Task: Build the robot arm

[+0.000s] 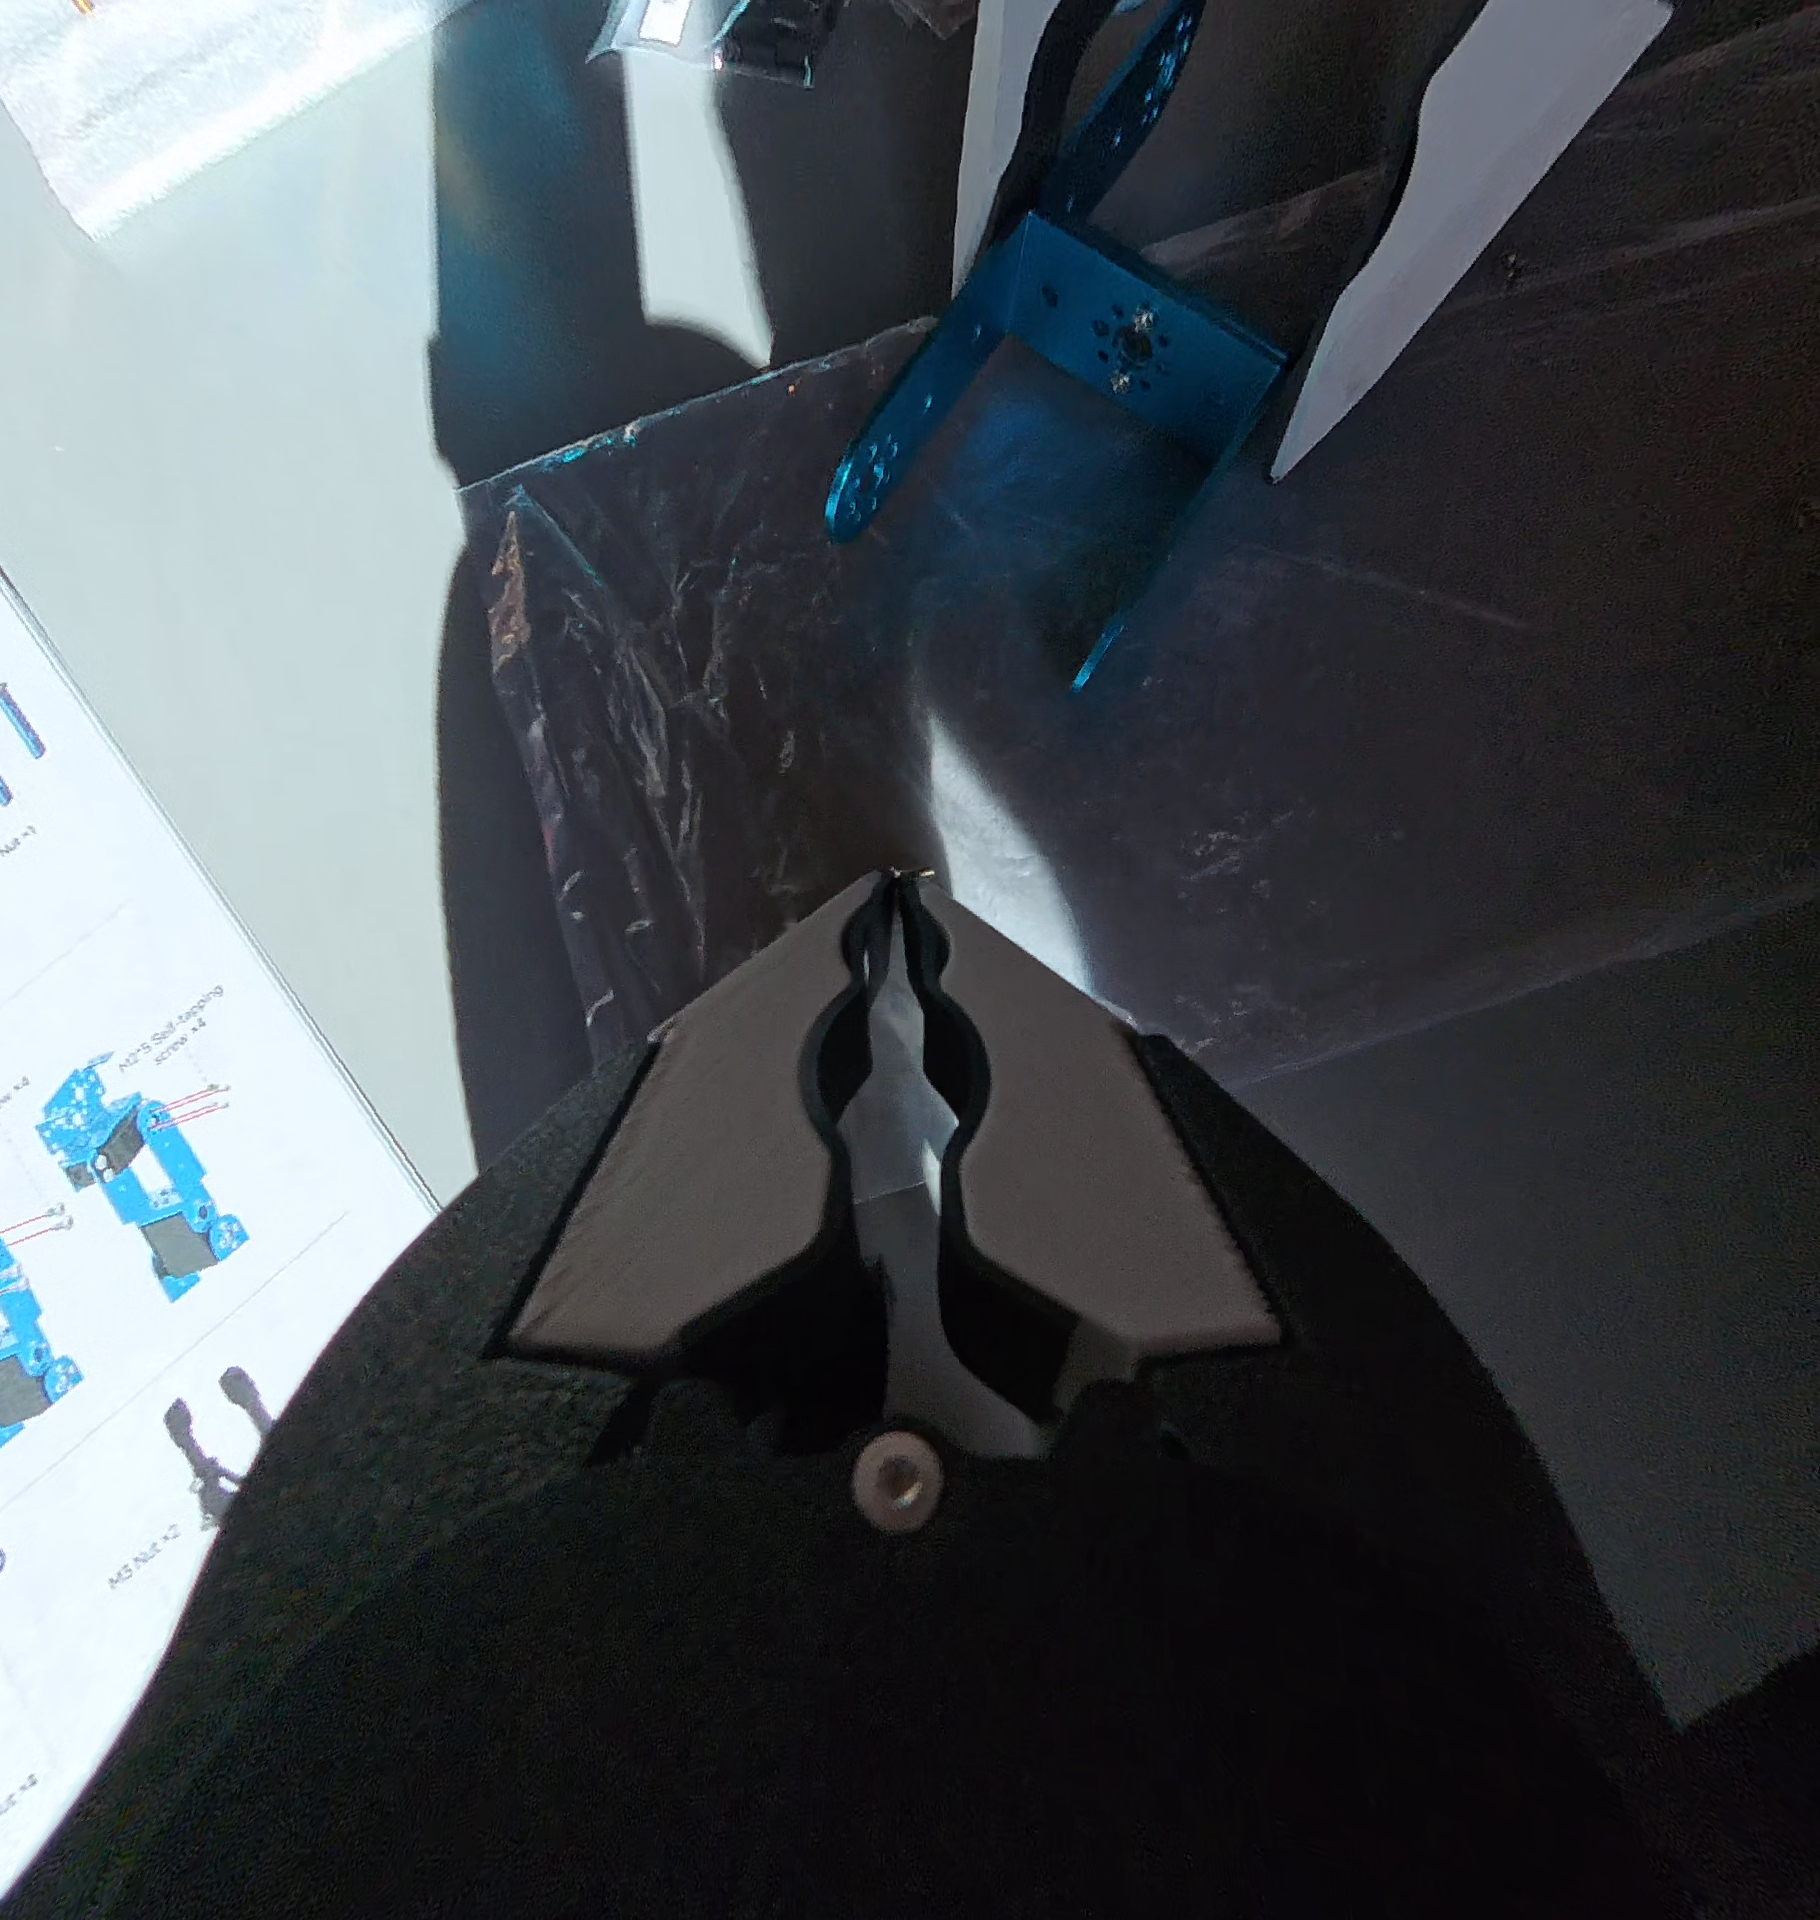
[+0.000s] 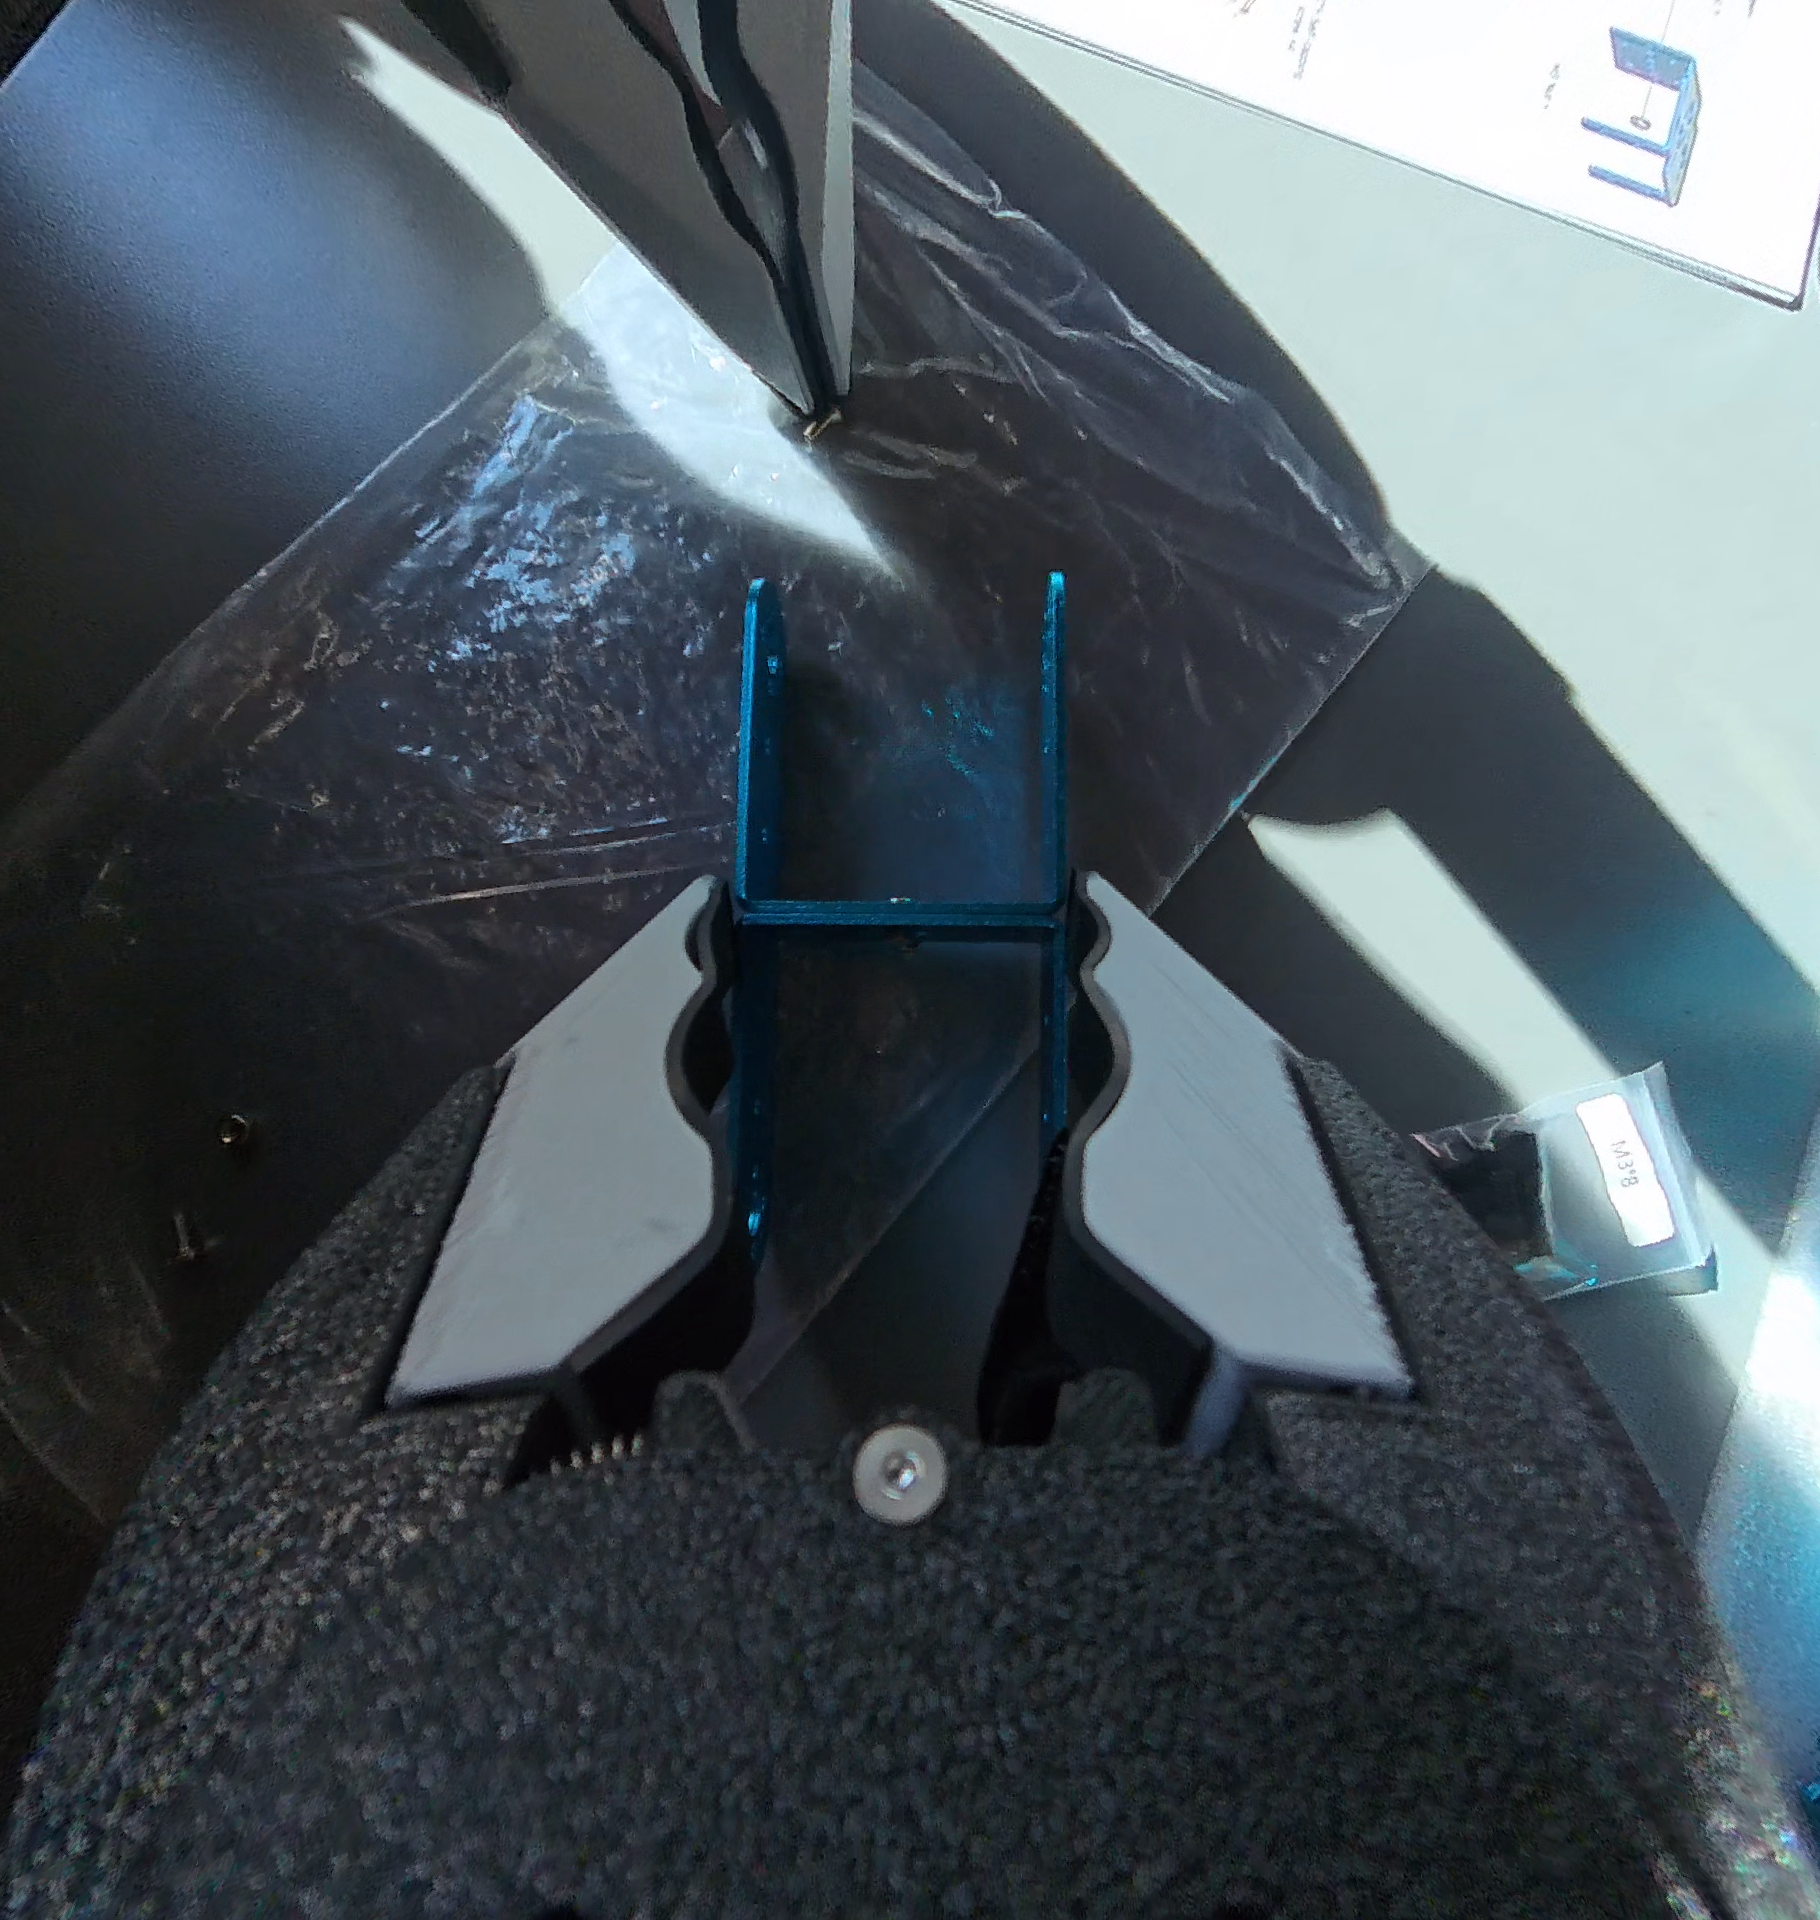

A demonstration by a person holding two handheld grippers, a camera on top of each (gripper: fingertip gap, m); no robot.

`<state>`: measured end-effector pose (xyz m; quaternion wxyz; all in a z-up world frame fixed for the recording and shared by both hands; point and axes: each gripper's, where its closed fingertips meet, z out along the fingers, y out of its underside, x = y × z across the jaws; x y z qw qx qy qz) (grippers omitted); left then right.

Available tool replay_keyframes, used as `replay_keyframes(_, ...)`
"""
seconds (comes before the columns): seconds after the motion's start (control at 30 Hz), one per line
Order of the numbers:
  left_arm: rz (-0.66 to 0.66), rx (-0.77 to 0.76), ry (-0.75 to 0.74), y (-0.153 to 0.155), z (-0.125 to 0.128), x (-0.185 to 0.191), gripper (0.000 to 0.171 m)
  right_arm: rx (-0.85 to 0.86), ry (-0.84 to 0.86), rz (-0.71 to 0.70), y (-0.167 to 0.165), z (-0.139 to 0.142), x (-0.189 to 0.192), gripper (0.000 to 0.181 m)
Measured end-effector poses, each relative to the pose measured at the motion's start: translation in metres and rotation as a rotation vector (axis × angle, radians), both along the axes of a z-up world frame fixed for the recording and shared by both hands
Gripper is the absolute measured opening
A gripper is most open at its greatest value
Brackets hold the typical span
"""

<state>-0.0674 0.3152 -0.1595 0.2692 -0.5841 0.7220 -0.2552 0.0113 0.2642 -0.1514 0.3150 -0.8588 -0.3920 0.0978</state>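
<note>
Two grippers: both are seen over a white bench in hard light and deep shadow.
Left gripper: jaws are brought together at the tips, where a very small metal part is pinched; what kind of part it is cannot be told. In the right wrist view the same tips are seen at 12 o'clock, just above the sheet.
Right gripper: jaws are clamped on the outer faces of the blue bracket, one finger pad on each side arm.
Blue bracket: two U-shaped perforated pieces are joined back to back at a cross plate, forming an H outline. In the left wrist view it is seen at 1 o'clock, between the right gripper's white fingers. One pair of arms is pointed toward the left gripper; their ends are held near the sheet, and contact cannot be told.
Clear plastic sheet: crinkled, laid flat on the bench beneath both grippers.
Instruction sheet: printed paper with blue assembly drawings, laid at 9 o'clock of the left gripper, well apart from the bracket.
Small parts bag: clear, with a white label and dark contents, laid on the bench at 3 o'clock of the right gripper.
Loose fasteners: a few small pieces are seen in shadow at 8 o'clock in the right wrist view.
</note>
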Motion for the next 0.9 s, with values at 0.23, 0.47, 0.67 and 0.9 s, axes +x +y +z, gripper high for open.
replay_keyframes(0.23, -0.076, -0.012, 0.001, -0.003, 0.0, 0.003, 0.001, -0.006, 0.006, 0.008, -0.001, 0.0, -0.002, 0.064)
replay_keyframes(0.47, -0.149, 0.044, -0.009, 0.006, 0.006, 0.005, 0.0, -0.036, 0.041, -0.019, -0.003, 0.008, -0.006, 0.064)
replay_keyframes(0.67, -0.151, -0.019, -0.035, 0.014, 0.012, 0.005, 0.012, -0.088, 0.142, -0.081, -0.003, 0.02, -0.029, 0.064)
replay_keyframes(0.9, -0.249, -0.091, 0.005, 0.002, 0.003, 0.007, 0.018, -0.078, 0.026, -0.097, 0.004, -0.002, -0.048, 0.063)
